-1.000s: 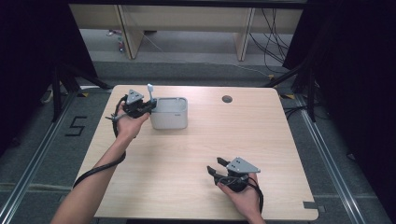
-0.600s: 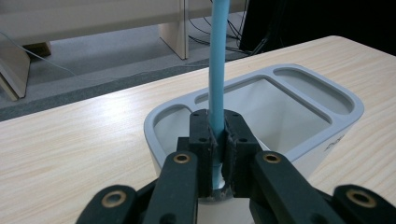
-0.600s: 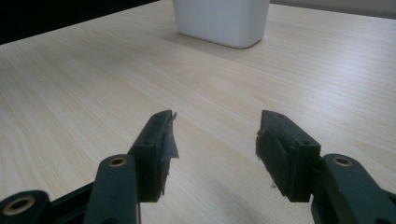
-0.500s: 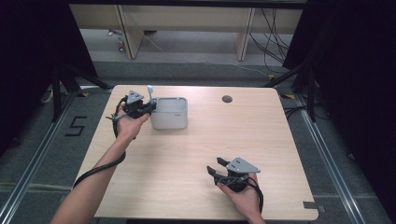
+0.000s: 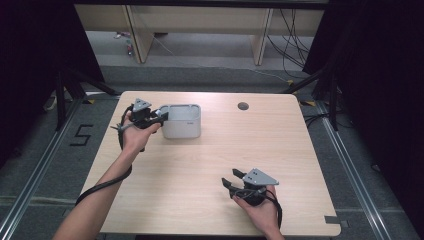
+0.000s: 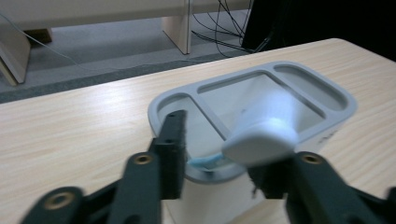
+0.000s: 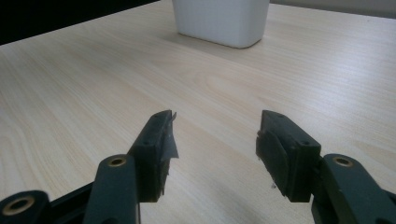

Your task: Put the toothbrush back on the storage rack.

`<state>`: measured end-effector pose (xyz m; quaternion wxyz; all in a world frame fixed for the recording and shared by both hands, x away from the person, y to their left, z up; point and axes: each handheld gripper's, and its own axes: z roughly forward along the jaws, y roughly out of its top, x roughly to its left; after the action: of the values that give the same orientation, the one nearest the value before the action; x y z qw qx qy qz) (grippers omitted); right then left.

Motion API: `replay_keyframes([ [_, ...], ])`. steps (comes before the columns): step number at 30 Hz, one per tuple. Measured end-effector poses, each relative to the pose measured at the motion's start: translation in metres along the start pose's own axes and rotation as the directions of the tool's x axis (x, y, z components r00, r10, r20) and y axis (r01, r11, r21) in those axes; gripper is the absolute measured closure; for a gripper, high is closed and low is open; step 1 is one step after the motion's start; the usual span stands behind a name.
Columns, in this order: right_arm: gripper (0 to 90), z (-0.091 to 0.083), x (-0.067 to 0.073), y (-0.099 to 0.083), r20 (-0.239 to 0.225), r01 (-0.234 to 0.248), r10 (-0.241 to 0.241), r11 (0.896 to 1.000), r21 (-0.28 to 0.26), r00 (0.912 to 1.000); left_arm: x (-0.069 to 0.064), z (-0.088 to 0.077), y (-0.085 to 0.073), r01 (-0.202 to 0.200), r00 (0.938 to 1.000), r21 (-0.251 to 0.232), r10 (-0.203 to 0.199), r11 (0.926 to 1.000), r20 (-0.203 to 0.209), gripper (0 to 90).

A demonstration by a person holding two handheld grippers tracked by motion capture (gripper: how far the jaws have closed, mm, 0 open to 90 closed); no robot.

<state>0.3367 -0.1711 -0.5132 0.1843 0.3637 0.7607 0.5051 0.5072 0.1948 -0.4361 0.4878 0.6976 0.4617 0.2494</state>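
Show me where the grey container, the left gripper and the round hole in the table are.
grey container [image 5: 183, 128]: high view, on its front wall.
left gripper [image 5: 161, 116]: high view, between its fingertips.
round hole [image 5: 243, 106]: high view, at its centre.

- High view: fixed overhead on the person's side, facing forward and down, far enough to take in the whole table [image 5: 200, 165] plus floor beyond.
- Left gripper view: riding low, looking along its jaws, very near the white container [image 6: 261, 116].
- Right gripper view: just above the tabletop, facing the same container [image 7: 219, 21] from farther off.
- Shared by all three: container and wood surface.
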Motion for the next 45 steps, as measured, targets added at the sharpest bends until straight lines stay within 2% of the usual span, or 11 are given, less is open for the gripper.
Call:
replay_keyframes([
  [6, 45.5, 0.0, -0.002, 0.001, -0.003, 0.004, -0.004, 1.0, -0.005, 1.0, -0.002, -0.017, -0.003, 0.007, 0.9999, -0.018, -0.007, 0.9998, -0.014, 37.4],
  [7, 45.5, 0.0, -0.003, 0.001, 0.004, 0.028, -0.028, 1.0, -0.014, 0.9996, -0.001, -0.019, -0.004, 0.007, 0.9998, -0.019, -0.008, 0.9998, -0.02, 35.3],
  [9, 45.5, 0.001, -0.001, 0.0, 0.001, -0.005, 0.005, 1.0, -0.024, 1.0, -0.001, -0.024, -0.005, 0.003, 0.9997, -0.026, -0.004, 0.9996, -0.024, 32.9],
  [12, 45.4, 0.001, -0.004, 0.0, 0.008, 0.024, -0.024, 0.999, -0.03, 0.9997, -0.004, -0.031, -0.009, -0.018, 0.9998, -0.023, 0.017, 0.9996, -0.011, 30.8],
  [16, 45.4, -0.001, -0.003, 0.0, 0.014, 0.003, -0.003, 1.0, -0.013, 0.9999, -0.008, -0.041, -0.017, -0.035, 0.9993, -0.02, 0.036, 0.9992, 0.01, 29.6],
  [25, 45.4, -0.002, -0.005, 0.0, 0.02, 0.026, -0.026, 0.999, -0.019, 0.9995, -0.016, -0.061, -0.042, -0.049, 0.9985, -0.011, 0.049, 0.9987, 0.023, 29.2],
  [27, 45.4, -0.002, -0.002, -0.001, 0.016, -0.004, 0.004, 1.0, -0.009, 0.9999, -0.018, -0.064, -0.048, -0.052, 0.9983, -0.008, 0.052, 0.9986, 0.026, 29.2],
  [30, 45.3, -0.002, -0.005, -0.001, 0.022, 0.032, -0.031, 0.999, -0.023, 0.9993, -0.022, -0.069, -0.056, -0.059, 0.9979, -0.004, 0.059, 0.9982, 0.026, 29.5],
  [31, 45.3, -0.002, -0.005, -0.001, 0.022, 0.031, -0.031, 0.999, -0.023, 0.9993, -0.025, -0.071, -0.059, -0.028, 0.9986, 0.002, 0.028, 0.9996, 0.045, 29.5],
  [34, 45.3, -0.002, -0.005, -0.001, 0.02, 0.024, -0.023, 0.999, -0.021, 0.9995, -0.024, -0.076, -0.065, -0.066, 0.9975, -0.009, 0.066, 0.9978, 0.026, 29.7],
  [45, 45.3, -0.003, -0.004, -0.001, 0.011, 0.002, -0.001, 1.0, -0.016, 0.9999, -0.031, -0.091, -0.092, -0.077, 0.9962, -0.001, 0.077, 0.9971, 0.042, 30.1],
])
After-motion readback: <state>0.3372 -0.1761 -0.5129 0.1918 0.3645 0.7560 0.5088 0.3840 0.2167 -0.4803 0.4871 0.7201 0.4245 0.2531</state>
